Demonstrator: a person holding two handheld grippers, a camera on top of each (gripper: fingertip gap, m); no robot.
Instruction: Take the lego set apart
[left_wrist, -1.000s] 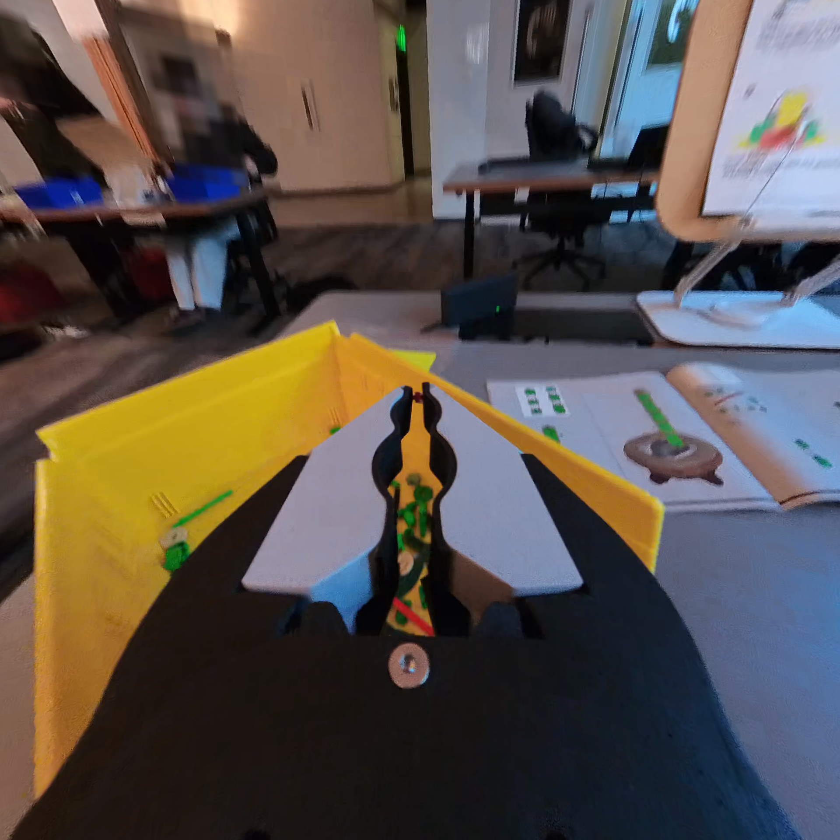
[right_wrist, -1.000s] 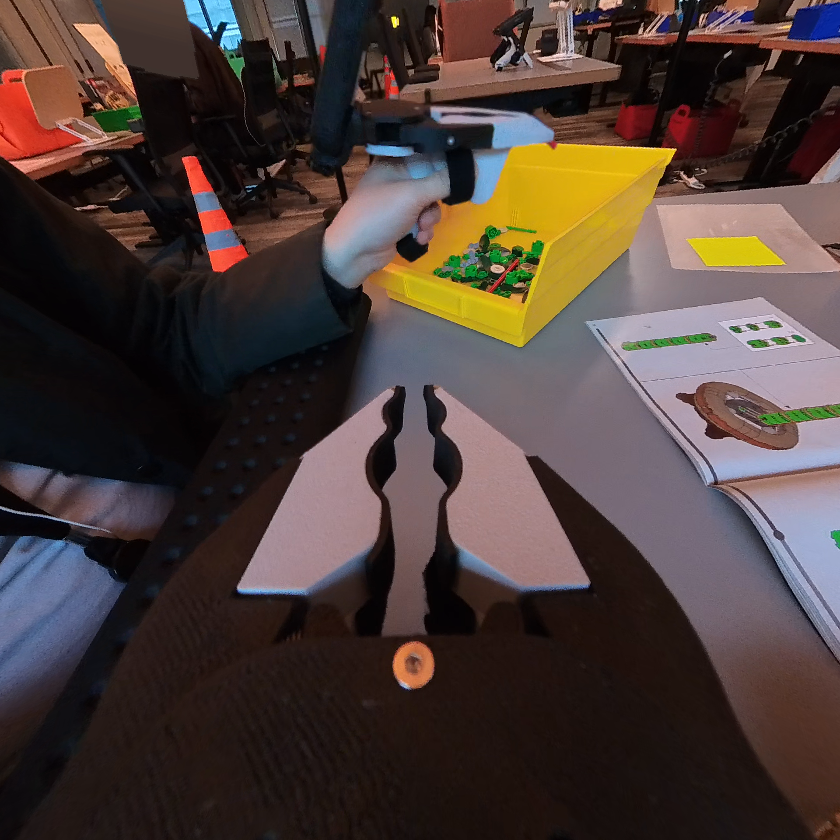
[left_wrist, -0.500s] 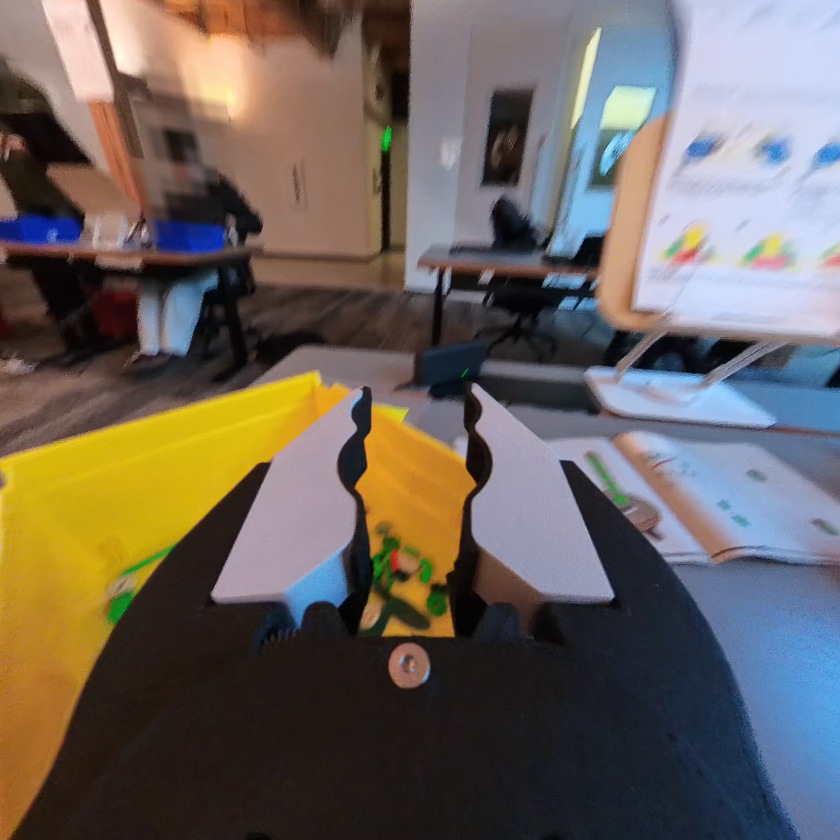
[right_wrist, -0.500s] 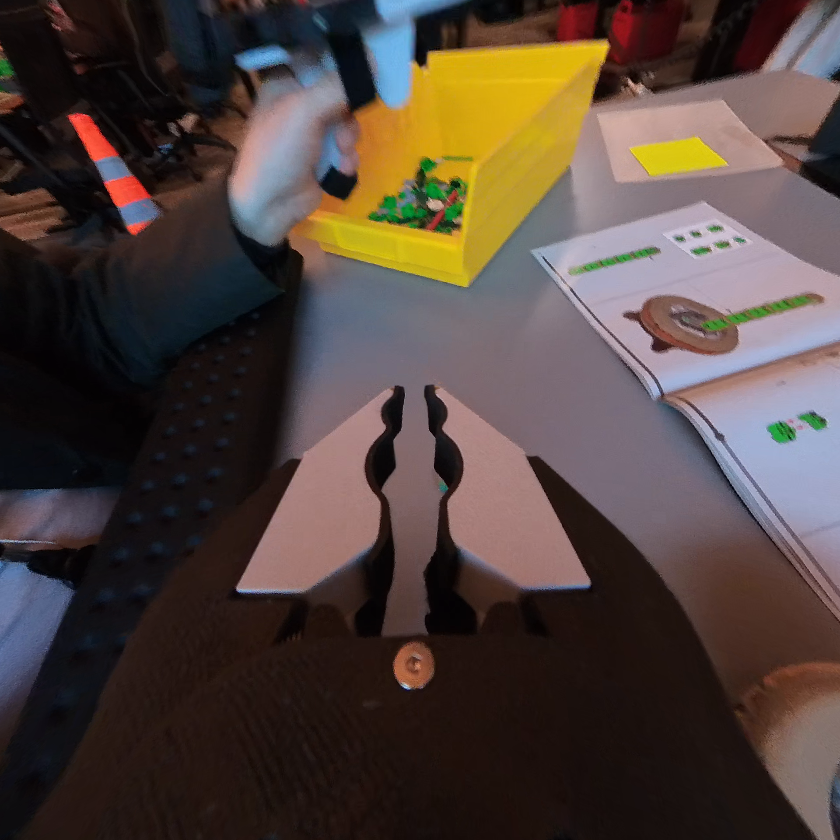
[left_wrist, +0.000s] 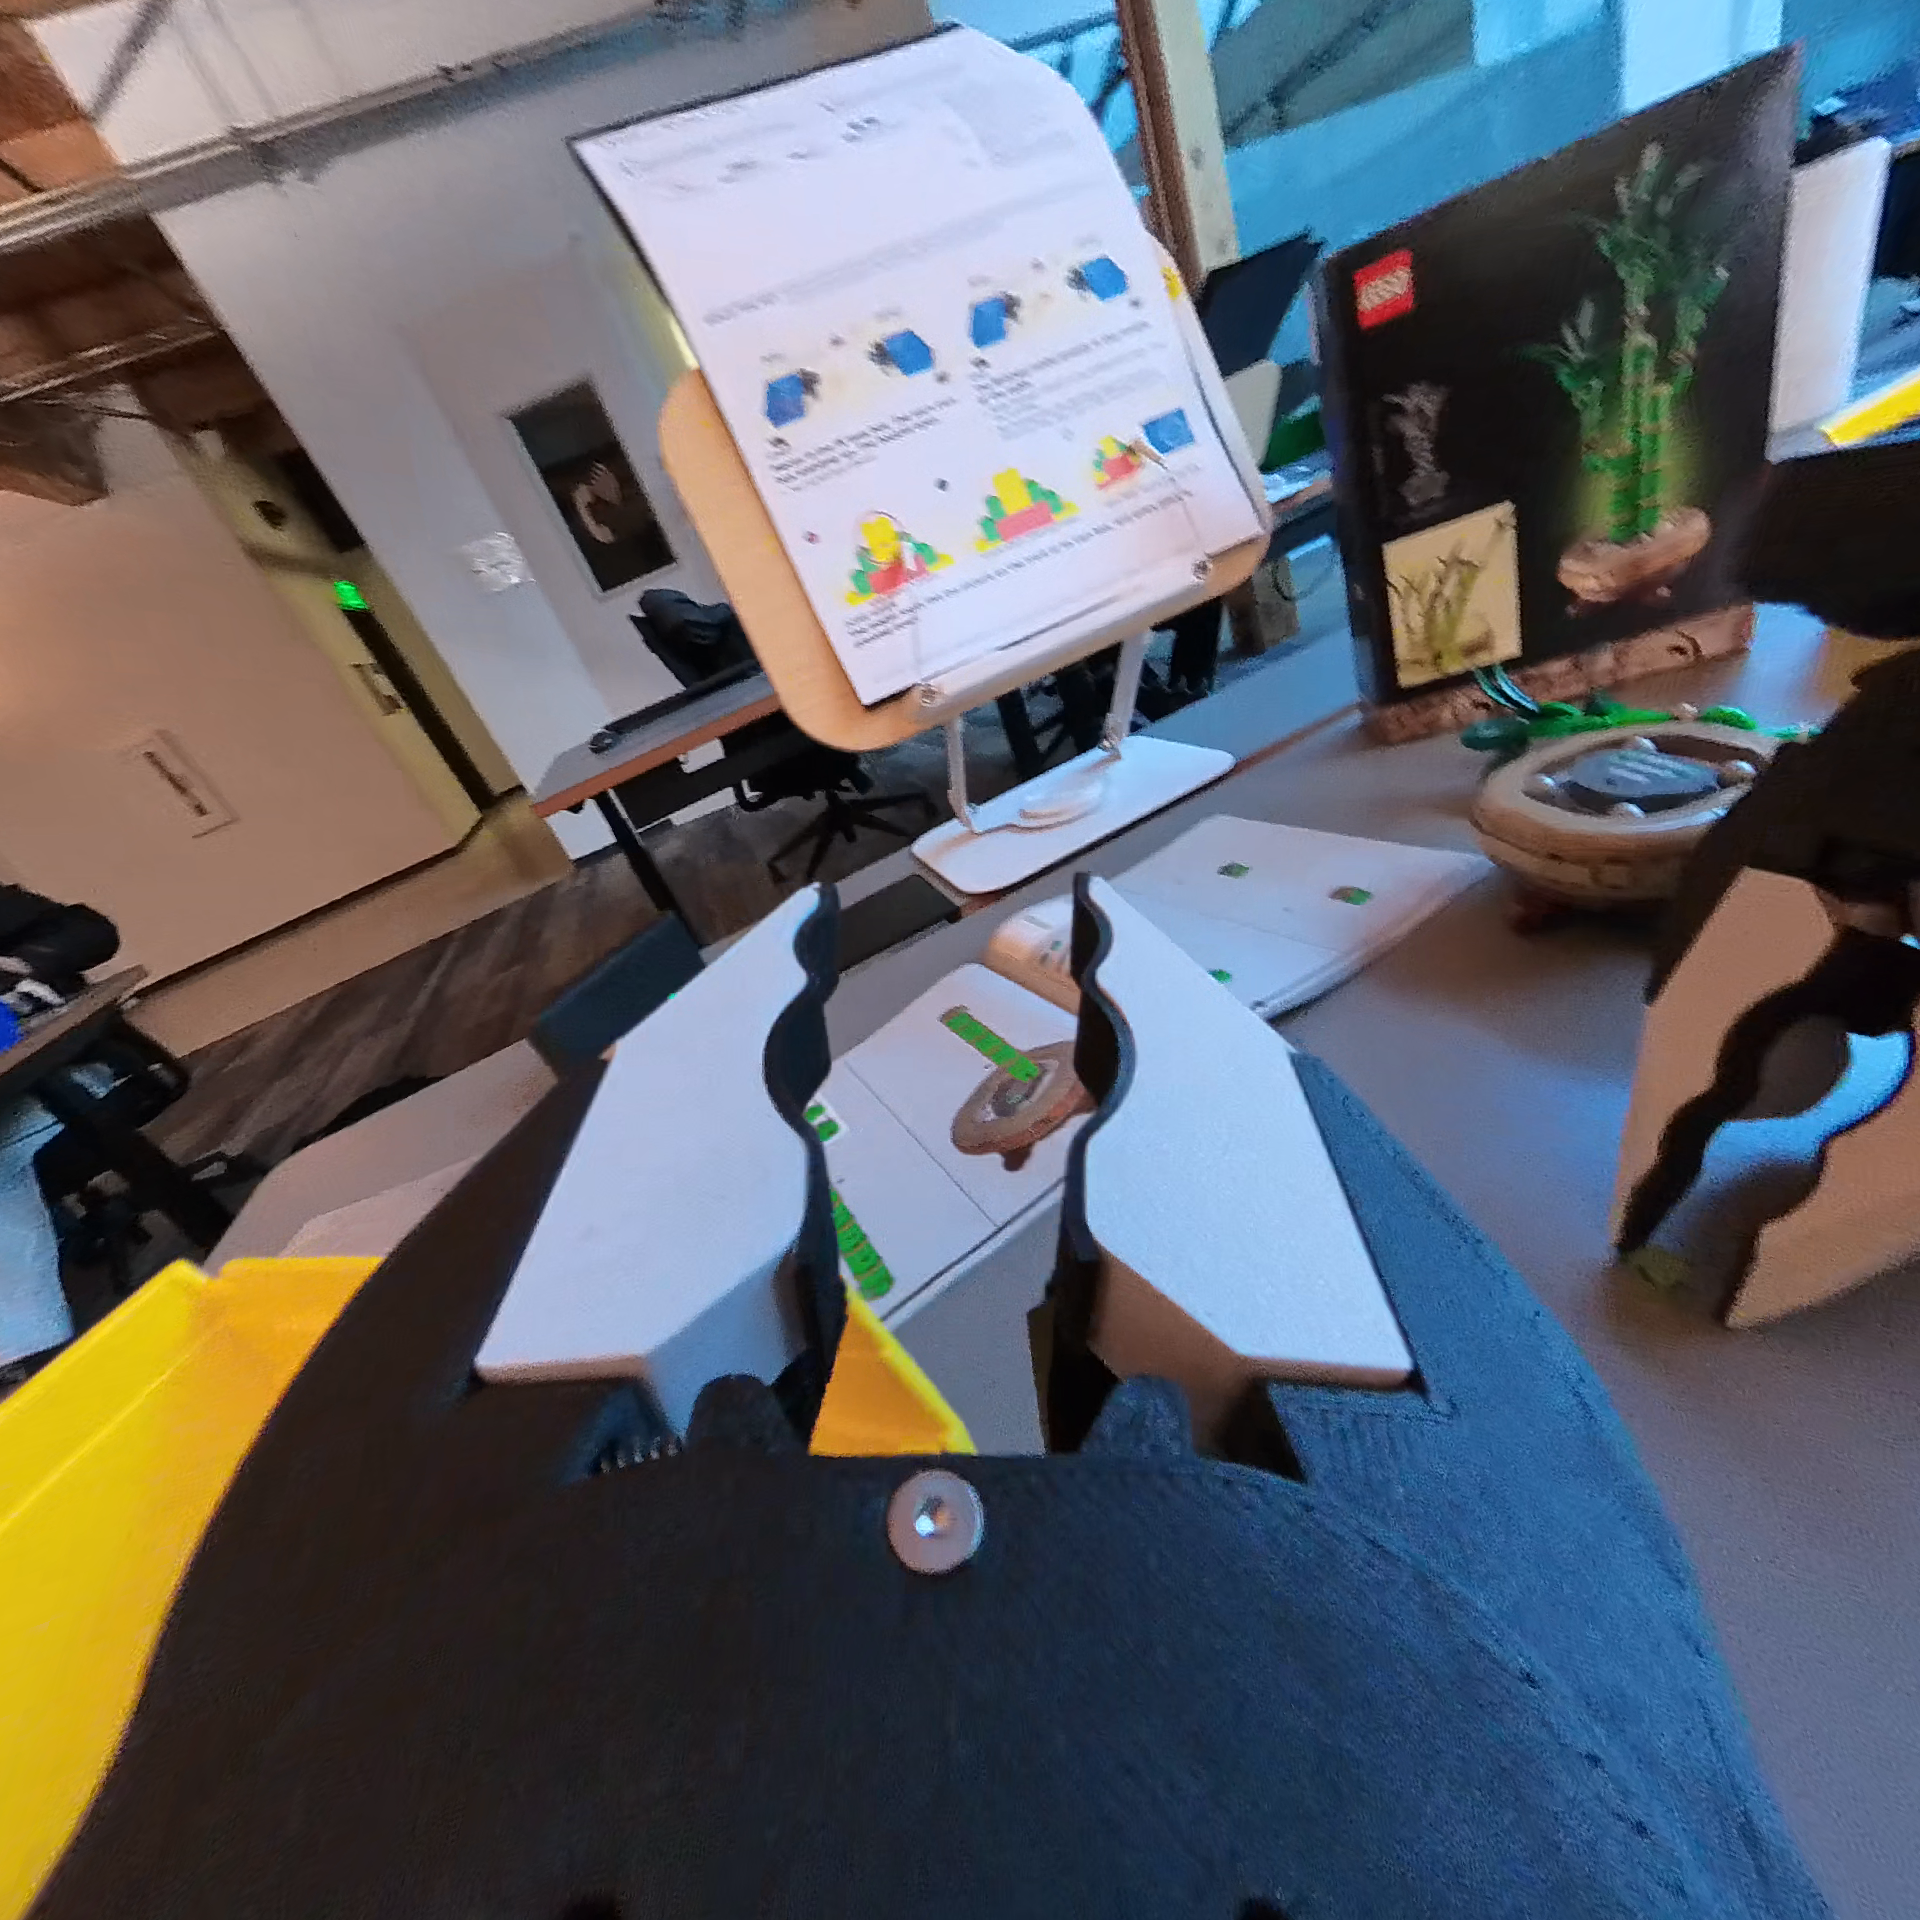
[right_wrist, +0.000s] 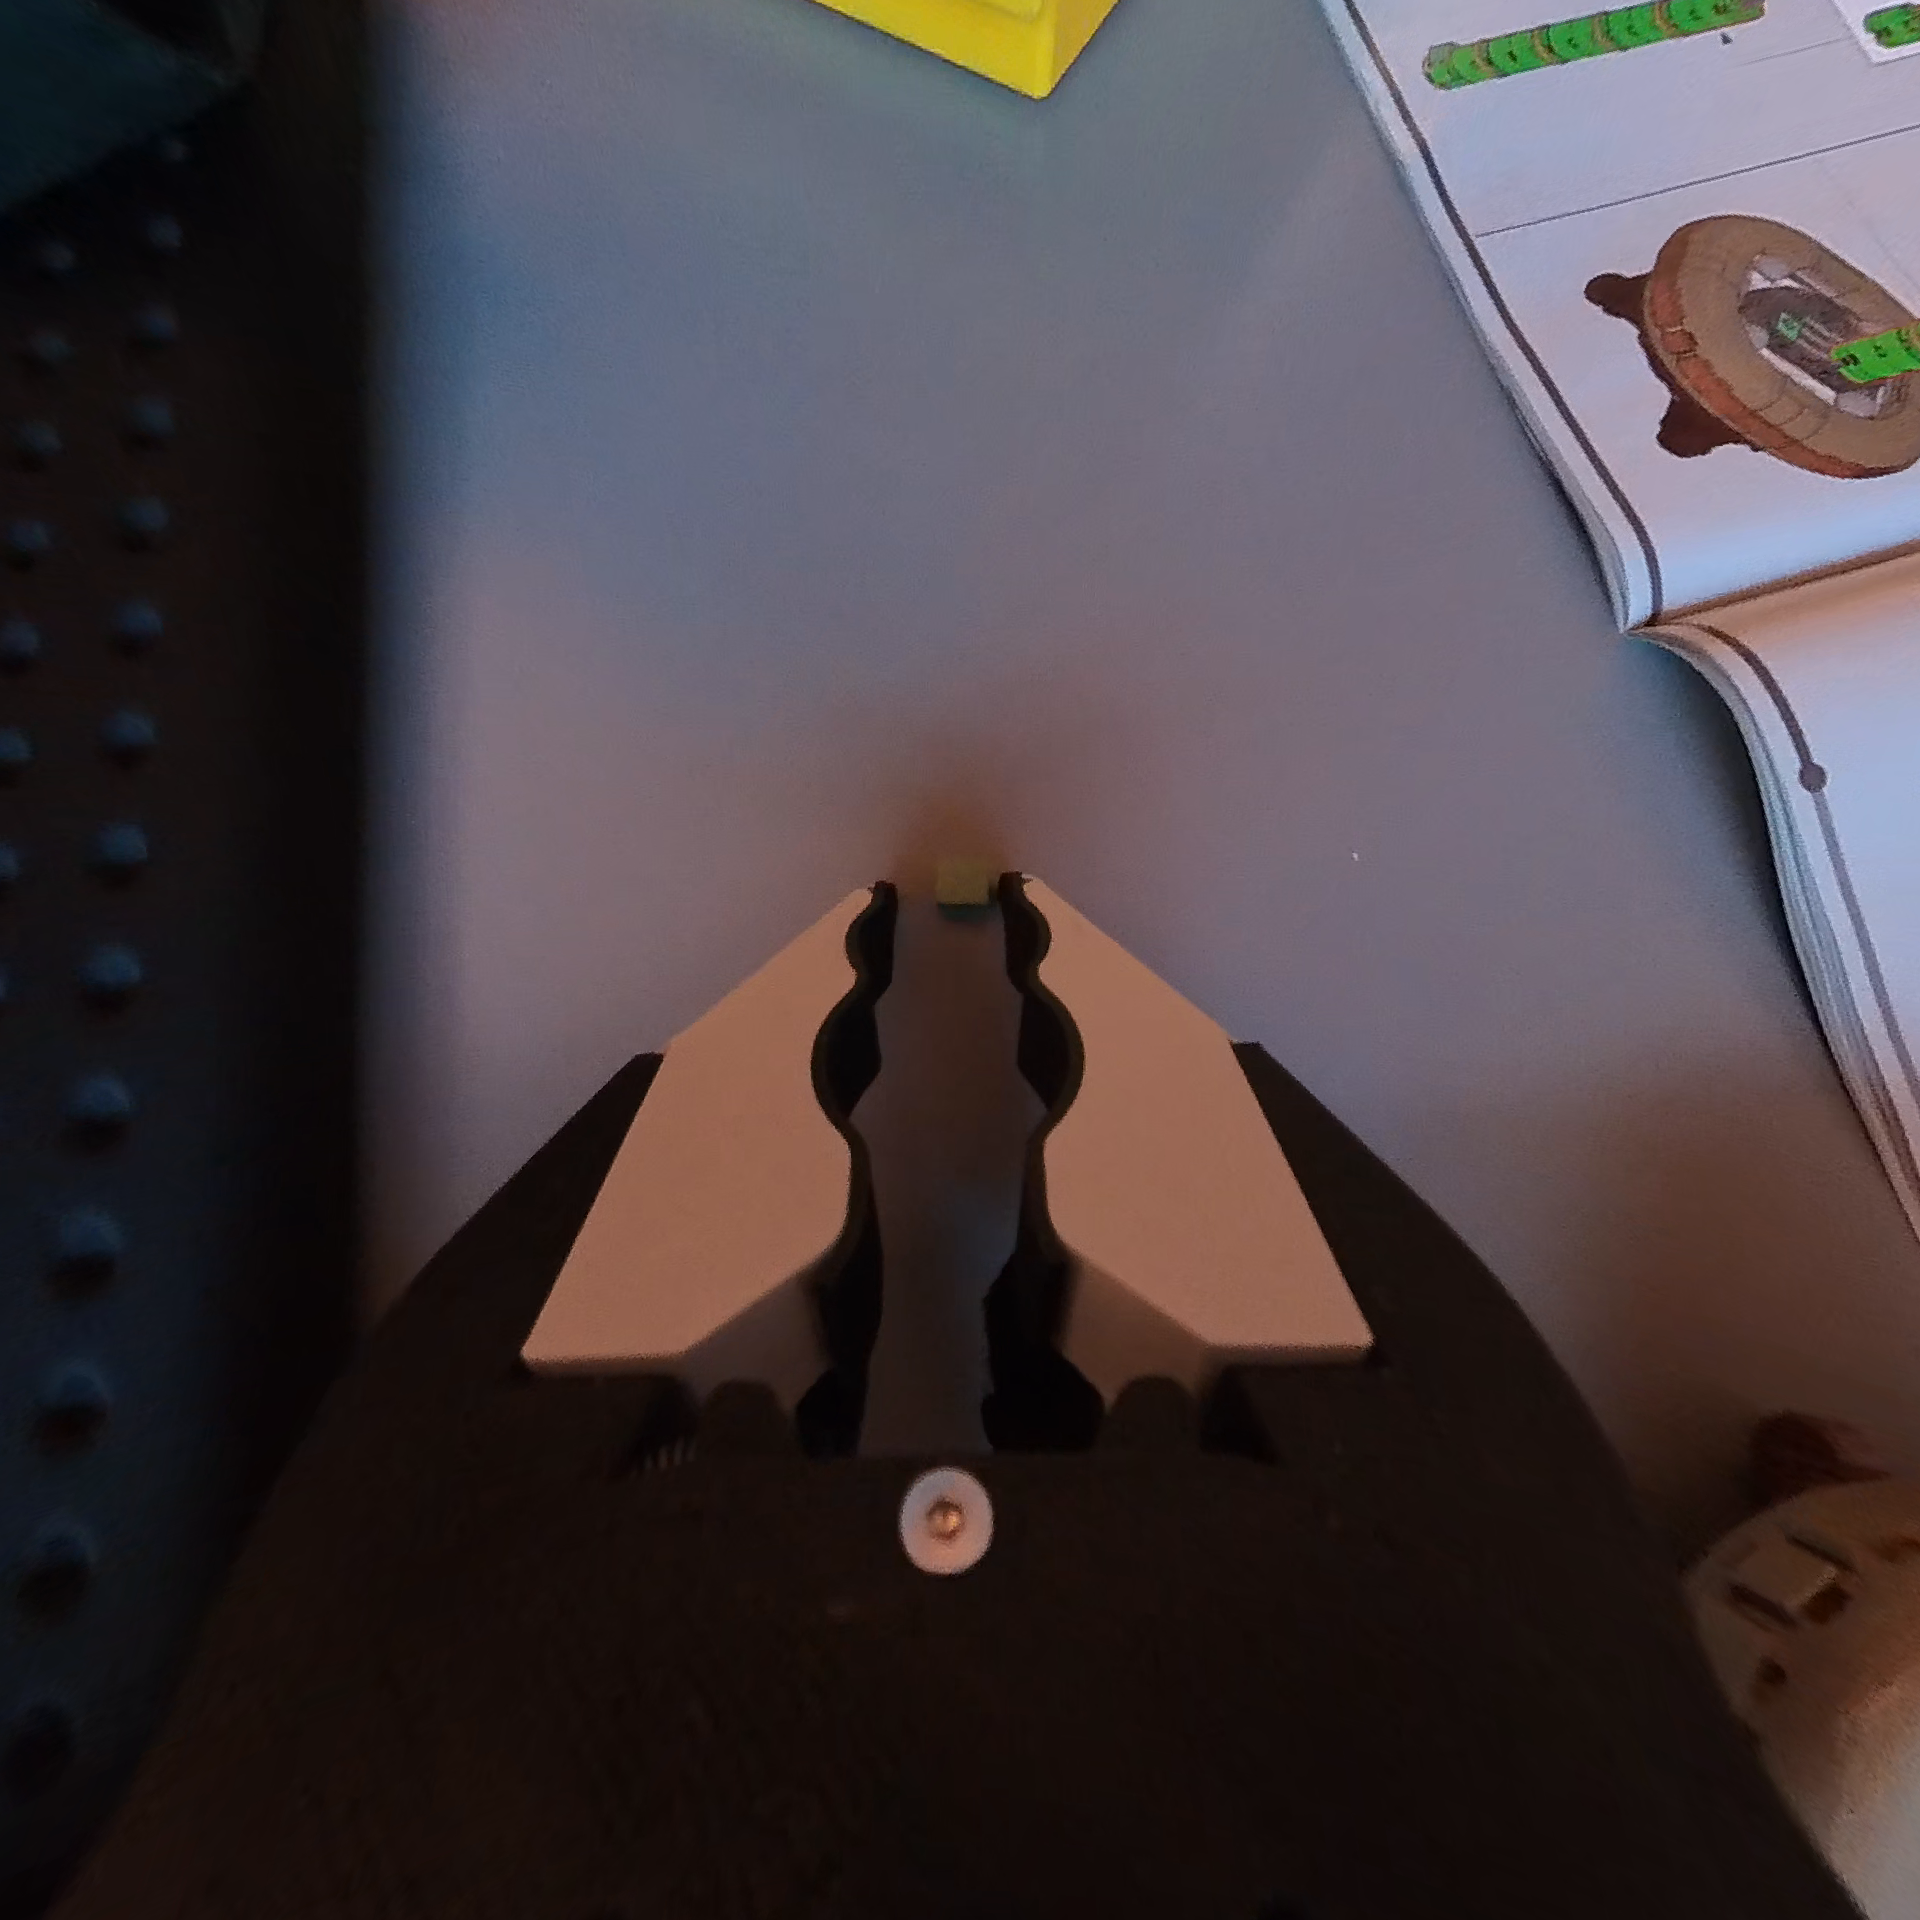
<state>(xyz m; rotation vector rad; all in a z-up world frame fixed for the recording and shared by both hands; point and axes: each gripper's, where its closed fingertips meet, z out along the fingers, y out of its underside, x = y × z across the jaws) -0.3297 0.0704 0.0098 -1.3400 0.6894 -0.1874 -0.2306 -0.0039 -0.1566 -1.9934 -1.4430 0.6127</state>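
Small green piece (right_wrist: 960, 891) between right tongs (right_wrist: 941, 889)

Daylight from far windows brightens the blurred, edge-warped left wrist view; the right wrist view is dim, orange-tinged and shadowed.

My left hand-held gripper (left_wrist: 948, 902) fills the lower centre of its frame, tilted, jaws spread wide, nothing between them. My right hand-held gripper (right_wrist: 940, 891) points steeply down, jaws a narrow gap apart, tips low; from the left view it sits at the right edge of the frame.
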